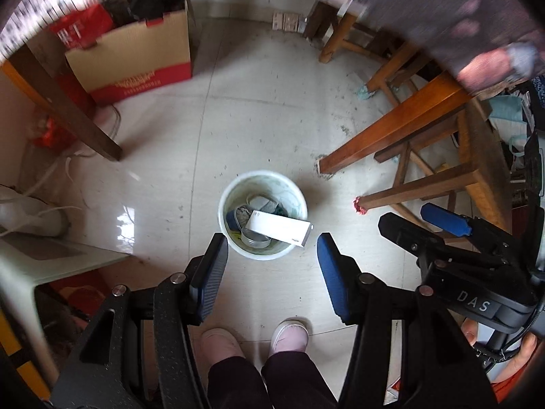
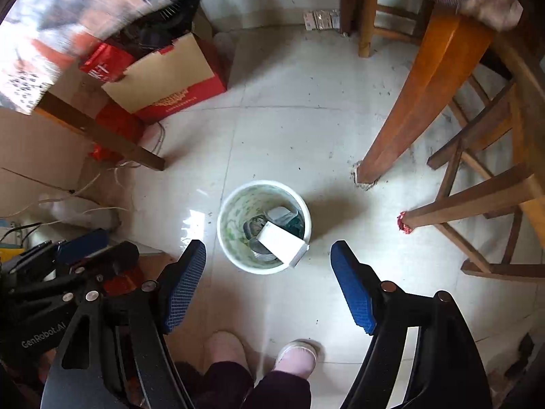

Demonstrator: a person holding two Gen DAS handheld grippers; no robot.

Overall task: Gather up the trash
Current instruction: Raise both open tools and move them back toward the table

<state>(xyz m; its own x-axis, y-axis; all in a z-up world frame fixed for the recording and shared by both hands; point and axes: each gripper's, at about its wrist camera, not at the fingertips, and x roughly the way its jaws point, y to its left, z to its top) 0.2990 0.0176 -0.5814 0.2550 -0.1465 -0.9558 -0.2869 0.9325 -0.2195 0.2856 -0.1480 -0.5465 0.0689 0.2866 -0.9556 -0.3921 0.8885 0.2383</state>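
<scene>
A white round trash bin (image 1: 229,193) stands on the tiled floor, also in the right wrist view (image 2: 226,204). A white carton (image 1: 279,229) lies slanted across its rim on top of a metal can (image 1: 253,238) and other scraps; the carton shows in the right wrist view (image 2: 281,243) too. My left gripper (image 1: 272,255) hangs open and empty above the bin's near side. My right gripper (image 2: 269,266) is open and empty above the same bin. Each gripper shows at the other view's edge.
A red and tan cardboard box (image 1: 136,58) stands at the far left by a dark table leg (image 1: 68,109). Wooden stool and table legs (image 1: 391,129) stand to the right. Cables (image 2: 102,184) lie on the left floor. The person's pink shoes (image 1: 289,335) are below.
</scene>
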